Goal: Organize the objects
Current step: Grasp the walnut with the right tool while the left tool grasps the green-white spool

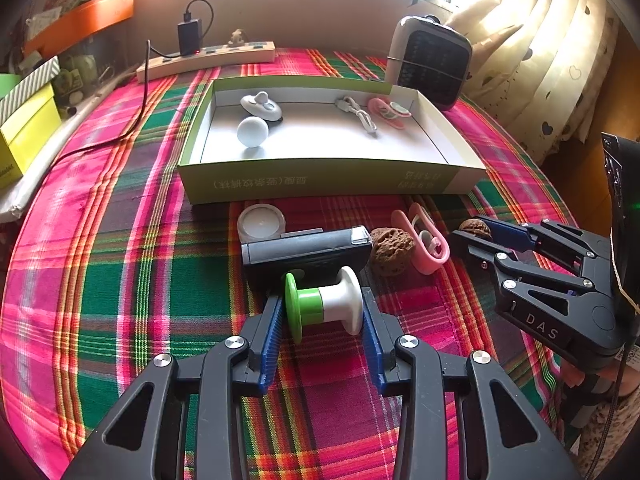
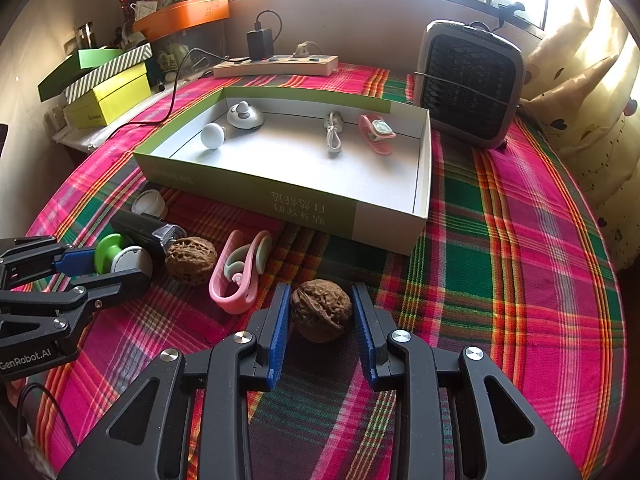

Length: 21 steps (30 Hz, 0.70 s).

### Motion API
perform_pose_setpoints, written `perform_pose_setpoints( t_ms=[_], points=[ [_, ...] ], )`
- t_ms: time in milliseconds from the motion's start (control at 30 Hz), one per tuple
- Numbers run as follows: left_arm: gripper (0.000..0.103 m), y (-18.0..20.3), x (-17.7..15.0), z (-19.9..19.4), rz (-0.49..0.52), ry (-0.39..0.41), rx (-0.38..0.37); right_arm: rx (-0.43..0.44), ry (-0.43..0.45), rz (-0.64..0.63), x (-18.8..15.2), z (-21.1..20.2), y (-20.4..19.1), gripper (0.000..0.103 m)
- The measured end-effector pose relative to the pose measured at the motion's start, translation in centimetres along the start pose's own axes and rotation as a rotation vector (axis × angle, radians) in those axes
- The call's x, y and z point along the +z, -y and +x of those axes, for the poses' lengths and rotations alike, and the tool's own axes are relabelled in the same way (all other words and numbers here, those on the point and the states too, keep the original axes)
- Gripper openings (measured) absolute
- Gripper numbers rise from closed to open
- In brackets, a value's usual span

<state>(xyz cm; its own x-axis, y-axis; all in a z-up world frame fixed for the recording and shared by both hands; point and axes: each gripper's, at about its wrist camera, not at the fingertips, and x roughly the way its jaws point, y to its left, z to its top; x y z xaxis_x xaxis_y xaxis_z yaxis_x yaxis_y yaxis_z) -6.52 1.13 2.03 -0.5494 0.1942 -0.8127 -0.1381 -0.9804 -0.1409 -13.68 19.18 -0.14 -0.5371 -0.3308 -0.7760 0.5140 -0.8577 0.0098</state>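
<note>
A: Left gripper [image 1: 323, 312] clamps the spool [image 1: 322, 305] by its two flanges, low over the cloth [image 1: 120, 280]; right gripper [image 2: 320, 316] grips a walnut [image 2: 320, 310]. The box [image 2: 280, 200] lies just beyond.

B: Risks?

A: The spool is held end-on, so it may pivot or pop out. The round walnut may roll from the pads. Either could clip the box wall.

B: Legible text?

A: "DAS" on the right gripper, "GenRobot.AI" on the left. The box print is upside down and unclear.
</note>
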Motion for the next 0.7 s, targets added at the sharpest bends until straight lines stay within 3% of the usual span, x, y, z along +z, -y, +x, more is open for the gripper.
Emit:
perform_pose_setpoints(
  t_ms=[700],
  points=[
    [0.032,0.1,-0.3,-1.3,0.023,0.042,-0.018,-0.008,0.004,0.013,-0.2,-0.9,-0.4,0.032]
  ],
)
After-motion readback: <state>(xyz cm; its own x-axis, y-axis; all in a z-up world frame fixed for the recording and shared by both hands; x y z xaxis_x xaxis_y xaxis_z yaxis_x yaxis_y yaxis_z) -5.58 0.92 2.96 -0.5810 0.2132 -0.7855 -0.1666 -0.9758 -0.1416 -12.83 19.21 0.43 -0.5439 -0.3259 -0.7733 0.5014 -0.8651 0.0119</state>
